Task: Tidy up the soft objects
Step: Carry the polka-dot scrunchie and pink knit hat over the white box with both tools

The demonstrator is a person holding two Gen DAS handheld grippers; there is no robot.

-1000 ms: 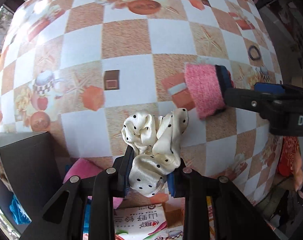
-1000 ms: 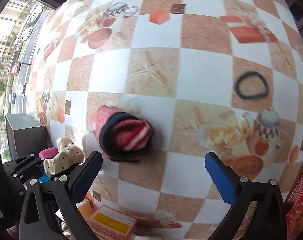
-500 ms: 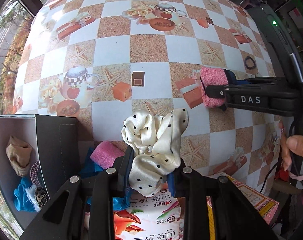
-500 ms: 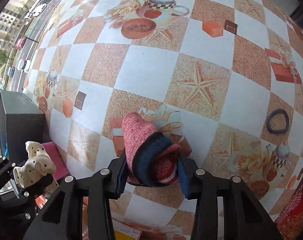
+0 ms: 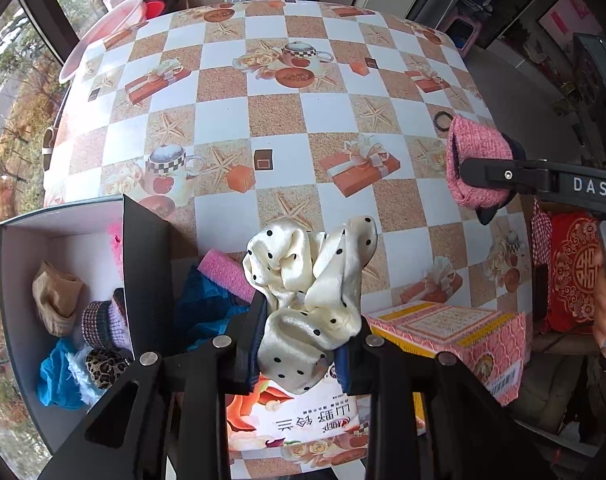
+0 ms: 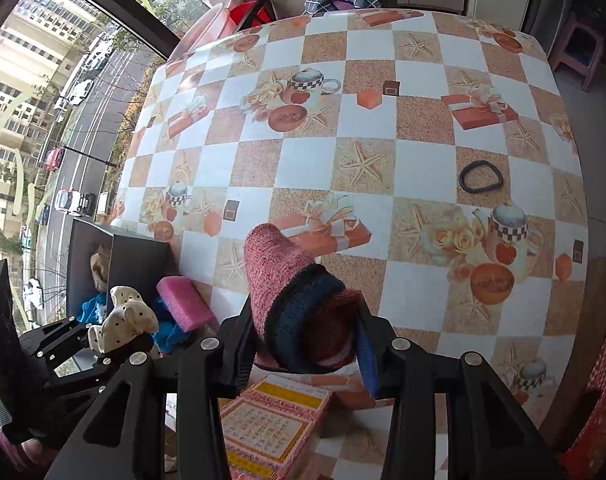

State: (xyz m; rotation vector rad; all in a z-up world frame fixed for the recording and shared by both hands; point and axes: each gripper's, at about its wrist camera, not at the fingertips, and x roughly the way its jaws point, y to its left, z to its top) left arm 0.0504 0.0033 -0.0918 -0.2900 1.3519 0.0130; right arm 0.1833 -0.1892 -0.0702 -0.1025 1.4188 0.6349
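"DAS" is printed in white on the right hand-held gripper (image 6: 303, 344), seen from the left camera. Its jaws have just been closing and now clamp a rolled pink knit sock (image 6: 291, 300) with navy and red bands. The left hand-held gripper (image 5: 299, 344) pinches a cream polka-dot scrunchie (image 5: 307, 292) above the table (image 5: 279, 112).

A white spotted scrunchie (image 5: 311, 300) is squeezed by the left gripper (image 5: 301, 354) above the checked bench (image 5: 223, 120). A pink sock (image 5: 475, 160) is pinched by the right gripper (image 5: 469, 172) on the right. Soft things are seen in a box (image 5: 63, 240) on the left.
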